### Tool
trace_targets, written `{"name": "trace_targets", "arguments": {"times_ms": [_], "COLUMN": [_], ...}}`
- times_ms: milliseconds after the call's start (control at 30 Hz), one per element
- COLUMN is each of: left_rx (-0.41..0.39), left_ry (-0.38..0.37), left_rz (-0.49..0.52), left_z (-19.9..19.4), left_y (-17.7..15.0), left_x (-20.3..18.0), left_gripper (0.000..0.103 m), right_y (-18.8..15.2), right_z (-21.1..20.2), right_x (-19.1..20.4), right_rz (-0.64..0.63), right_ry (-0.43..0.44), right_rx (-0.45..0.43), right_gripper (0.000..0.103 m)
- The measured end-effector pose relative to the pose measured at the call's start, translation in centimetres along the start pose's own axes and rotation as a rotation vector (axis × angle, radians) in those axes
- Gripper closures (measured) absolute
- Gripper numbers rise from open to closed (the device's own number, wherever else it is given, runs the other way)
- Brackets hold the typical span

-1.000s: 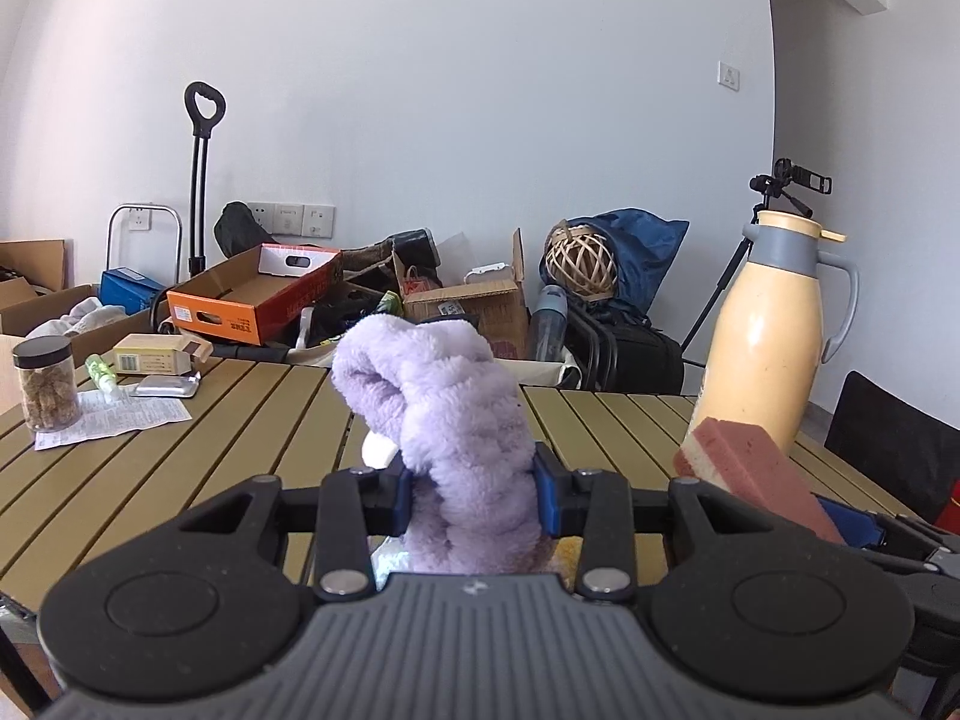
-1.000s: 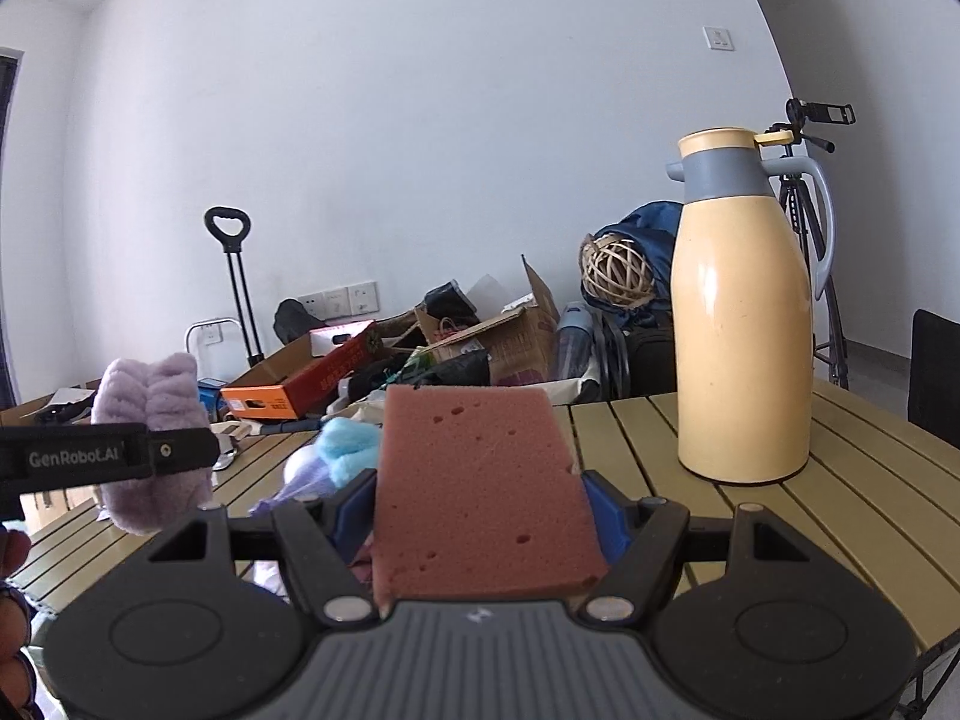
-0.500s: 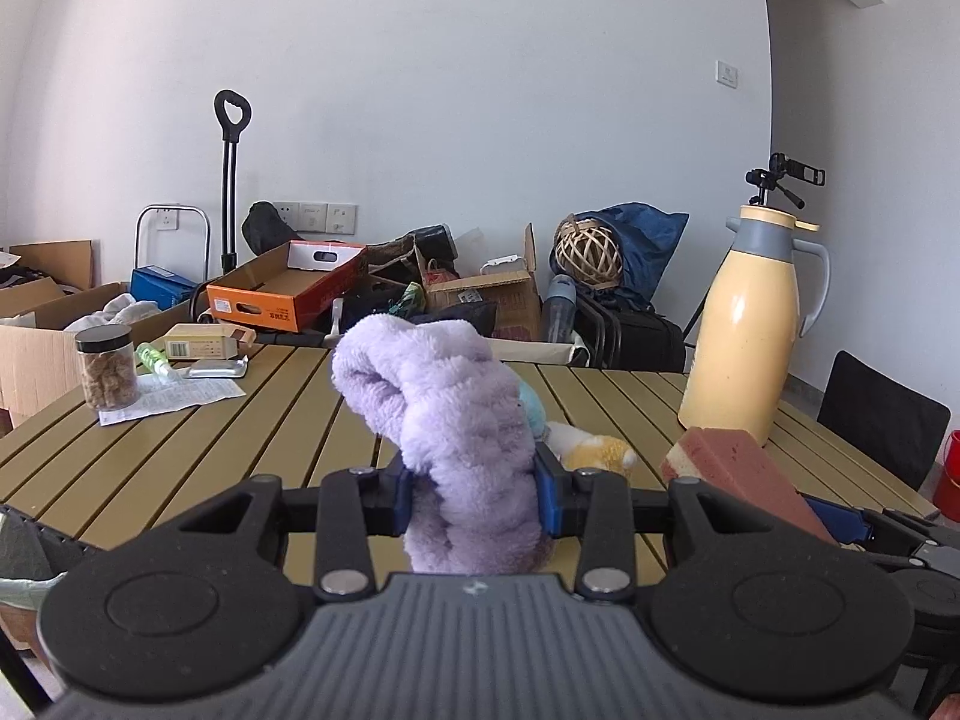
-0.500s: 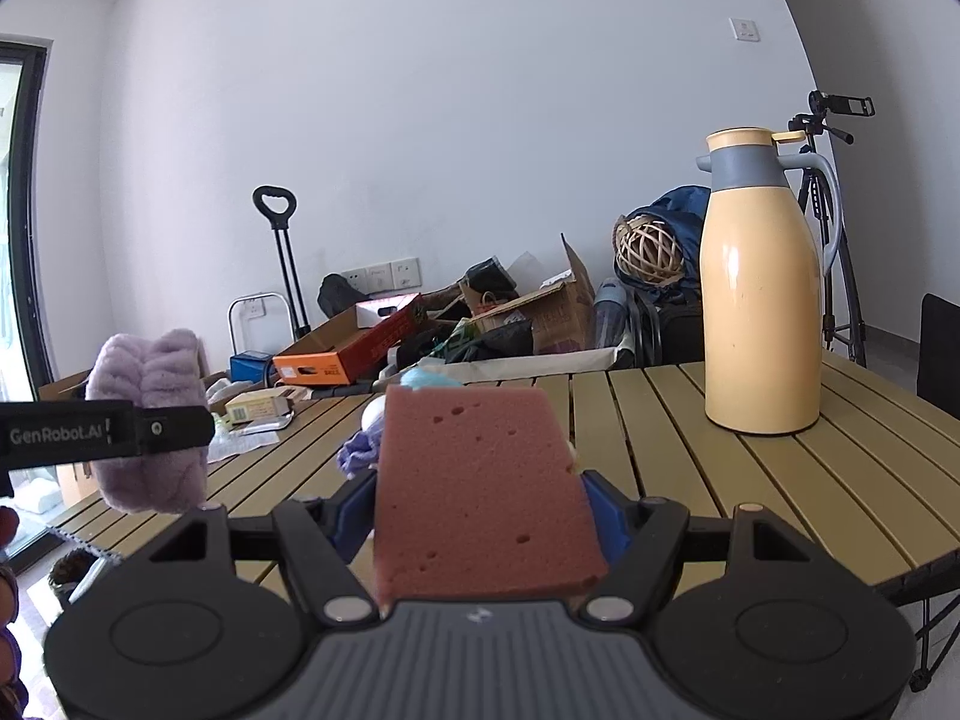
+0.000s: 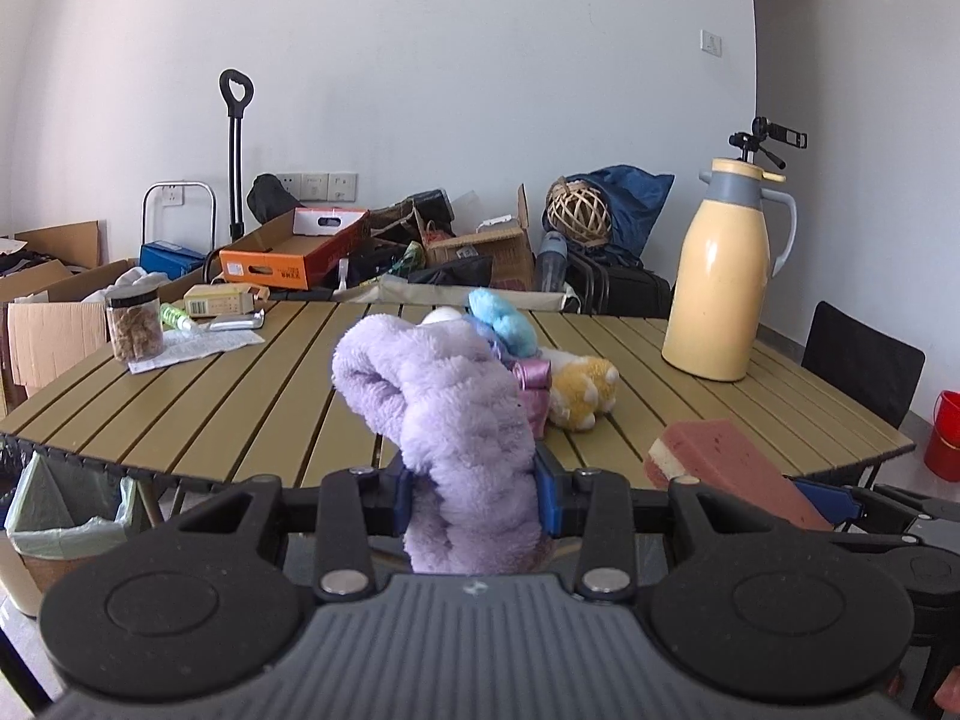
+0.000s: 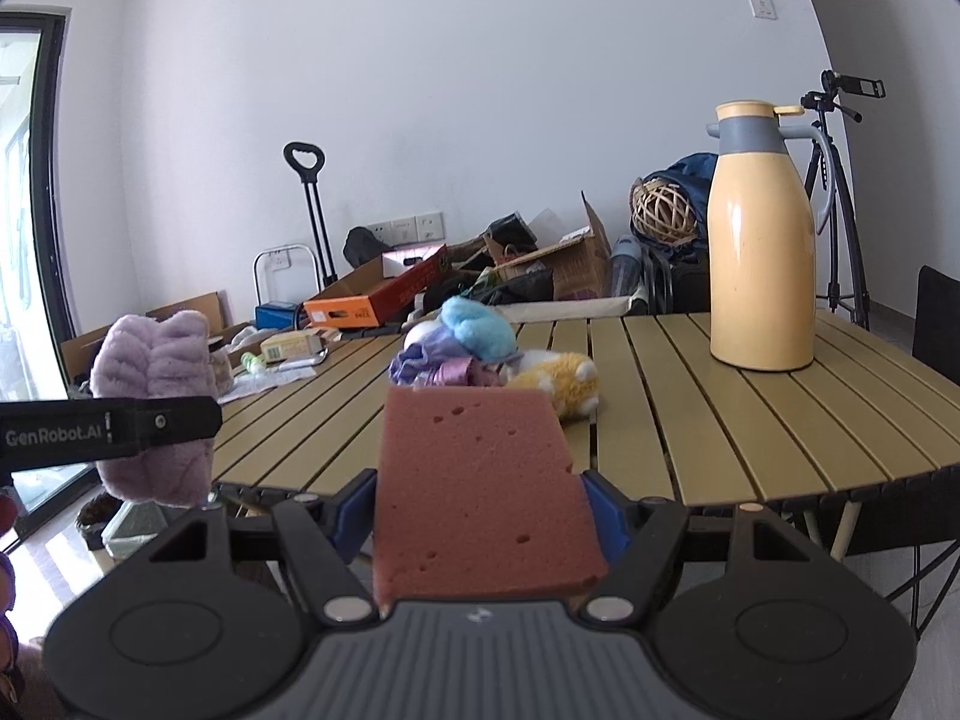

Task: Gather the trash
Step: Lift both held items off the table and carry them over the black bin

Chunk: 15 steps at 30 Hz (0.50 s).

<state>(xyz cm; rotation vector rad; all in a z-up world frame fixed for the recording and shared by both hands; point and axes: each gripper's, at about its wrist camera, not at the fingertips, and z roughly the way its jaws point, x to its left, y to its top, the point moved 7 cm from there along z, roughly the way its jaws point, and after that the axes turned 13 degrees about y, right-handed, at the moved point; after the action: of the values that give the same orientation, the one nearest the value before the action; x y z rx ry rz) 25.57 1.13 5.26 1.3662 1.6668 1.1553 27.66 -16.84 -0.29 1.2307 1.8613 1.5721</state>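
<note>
Left wrist view: fluffy lilac plush (image 5: 444,414), porous pink sponge slab (image 5: 732,468).

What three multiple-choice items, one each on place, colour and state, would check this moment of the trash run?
1. Where does the cream thermos jug stand?
A. On the slatted table
B. On the floor
C. In a cardboard box

2. What colour is the fluffy cloth in the left hand-held gripper?
A. Green
B. Lilac
C. Orange

3. What state is the right hand-held gripper in?
A. Open and empty
B. Shut on the pink sponge
C. Shut on a jar

Answers:
1. A, its base rests on the slatted table, far right.
2. B, the pile between the blue pads is pale purple.
3. B, the pink sponge sits clamped between both pads.
</note>
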Motion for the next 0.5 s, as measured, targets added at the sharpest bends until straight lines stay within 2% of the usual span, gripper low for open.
{"name": "trace_targets", "arguments": {"times_ms": [500], "left_rx": [0.136], "left_ry": [-0.001], "left_rz": [0.052], "left_z": [-0.6], "left_y": [-6.7], "left_x": [-0.1], "left_gripper": [0.064], "right_y": [-5.4], "right_z": [-0.8], "right_x": [0.1], "right_rz": [0.034], "right_ry": [-0.008], "right_rx": [0.135], "right_gripper": [0.033]}}
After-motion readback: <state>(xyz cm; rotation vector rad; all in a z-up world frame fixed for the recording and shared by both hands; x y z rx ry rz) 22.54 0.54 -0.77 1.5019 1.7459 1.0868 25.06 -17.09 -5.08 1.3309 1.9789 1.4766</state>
